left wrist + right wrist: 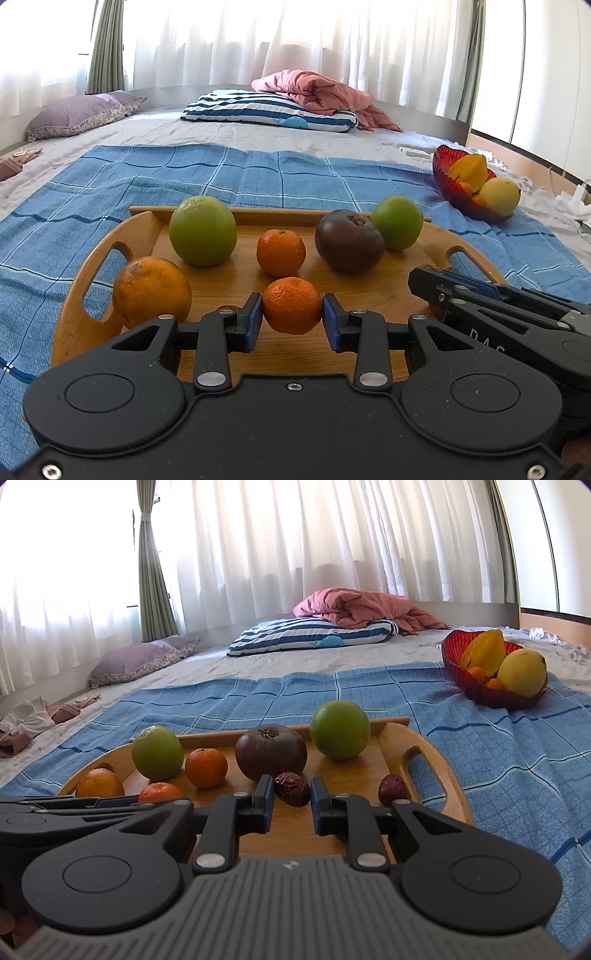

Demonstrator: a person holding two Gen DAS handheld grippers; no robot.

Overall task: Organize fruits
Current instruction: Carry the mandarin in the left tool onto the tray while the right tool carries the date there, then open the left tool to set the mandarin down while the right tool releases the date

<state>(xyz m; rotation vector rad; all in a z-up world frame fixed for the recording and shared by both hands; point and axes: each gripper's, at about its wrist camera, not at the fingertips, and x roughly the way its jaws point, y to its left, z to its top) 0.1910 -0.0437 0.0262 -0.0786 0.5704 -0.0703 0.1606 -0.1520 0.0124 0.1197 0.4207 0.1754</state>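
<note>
While both grippers sit low over the oval bamboo tray (147,229), each has a fruit between its pads.

Left gripper (292,317): closed on the small round orange tangerine (291,304); both blue pads press its sides at mid-height, the fruit straight ahead on the tray's near part.

Right gripper (291,799): narrowed around the wrinkled dark-red jujube (292,788); the fruit lies at the pad tips, long axis slanting across the gap. Pad contact looks likely, though the far side is hidden.

Deciding relation: the ribbed red glass bowl (454,646), already holding a yellow star fruit (485,651) and a pale yellow mango (522,672), stands well apart, ahead and to the right on the blue checked blanket (498,757). The right gripper is nearer to it, so I judge its load goes first.

Left on the tray: two green round fruits, a dark purple tomato-like fruit (271,751), a second tangerine, a large orange, another jujube (391,789).
</note>
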